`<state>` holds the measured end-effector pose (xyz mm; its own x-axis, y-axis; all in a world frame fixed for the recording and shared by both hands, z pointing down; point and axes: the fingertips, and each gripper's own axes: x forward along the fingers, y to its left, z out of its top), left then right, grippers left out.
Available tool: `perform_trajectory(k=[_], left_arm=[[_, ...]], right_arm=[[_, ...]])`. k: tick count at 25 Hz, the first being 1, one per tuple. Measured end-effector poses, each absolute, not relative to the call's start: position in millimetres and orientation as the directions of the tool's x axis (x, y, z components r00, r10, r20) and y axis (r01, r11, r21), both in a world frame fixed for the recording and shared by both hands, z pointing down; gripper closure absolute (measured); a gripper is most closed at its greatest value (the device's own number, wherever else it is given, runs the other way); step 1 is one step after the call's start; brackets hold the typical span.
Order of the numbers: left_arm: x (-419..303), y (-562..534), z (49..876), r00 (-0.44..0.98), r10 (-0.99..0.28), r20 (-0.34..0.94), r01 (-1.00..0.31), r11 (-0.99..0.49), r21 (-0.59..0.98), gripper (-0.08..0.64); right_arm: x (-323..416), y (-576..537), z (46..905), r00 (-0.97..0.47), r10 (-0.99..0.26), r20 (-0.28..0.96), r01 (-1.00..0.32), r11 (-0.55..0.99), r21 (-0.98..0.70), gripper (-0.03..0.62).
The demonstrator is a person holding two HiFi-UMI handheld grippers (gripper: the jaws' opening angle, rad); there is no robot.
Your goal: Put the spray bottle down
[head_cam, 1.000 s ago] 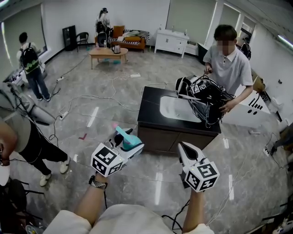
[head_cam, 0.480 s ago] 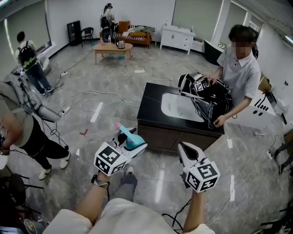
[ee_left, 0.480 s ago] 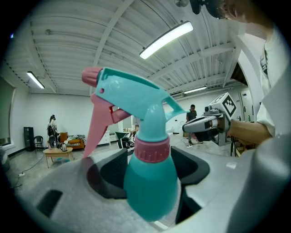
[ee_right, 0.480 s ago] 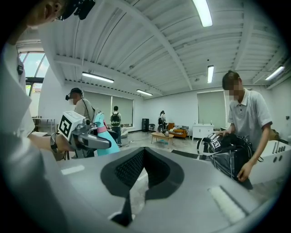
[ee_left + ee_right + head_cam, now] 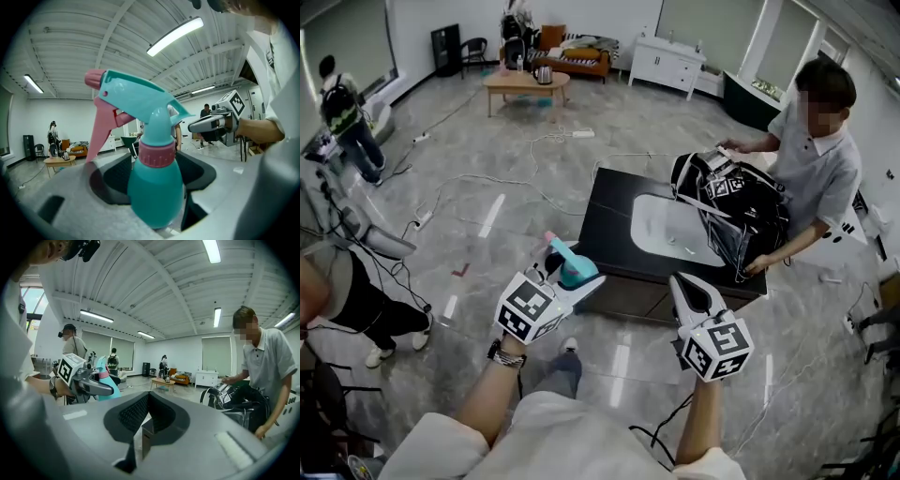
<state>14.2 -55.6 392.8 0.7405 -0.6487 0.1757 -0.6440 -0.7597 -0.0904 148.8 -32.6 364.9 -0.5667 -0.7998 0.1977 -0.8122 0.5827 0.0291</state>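
My left claw (image 5: 586,289) grips the spray bottle (image 5: 154,187) tight. I should keep it upright and lower it gently onto the counter (image 5: 609,225).

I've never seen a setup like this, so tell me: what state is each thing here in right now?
spray bottle, upright, held in the air.
left gripper, shut on the spray bottle.
right gripper, shut, empty.
black bag, on the counter, a person's hands on it.
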Motion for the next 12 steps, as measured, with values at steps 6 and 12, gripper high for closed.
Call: perform_trajectory(k=[6, 12], left_arm=[[16.0, -158.0, 393.3, 0.749, -0.631, 0.202, -0.624, -0.774, -0.102, 0.253], [11.4, -247.4, 413.8, 0.749, -0.626, 0.216, -0.619, -0.778, -0.106, 0.253]], right_arm=[[147.9, -125.9, 361.4, -0.542, -0.816, 0.202, -0.831, 0.556, 0.018, 0.584], [143.5, -201.8, 383.5, -0.509, -0.831, 0.223, -0.852, 0.524, 0.011, 0.584]])
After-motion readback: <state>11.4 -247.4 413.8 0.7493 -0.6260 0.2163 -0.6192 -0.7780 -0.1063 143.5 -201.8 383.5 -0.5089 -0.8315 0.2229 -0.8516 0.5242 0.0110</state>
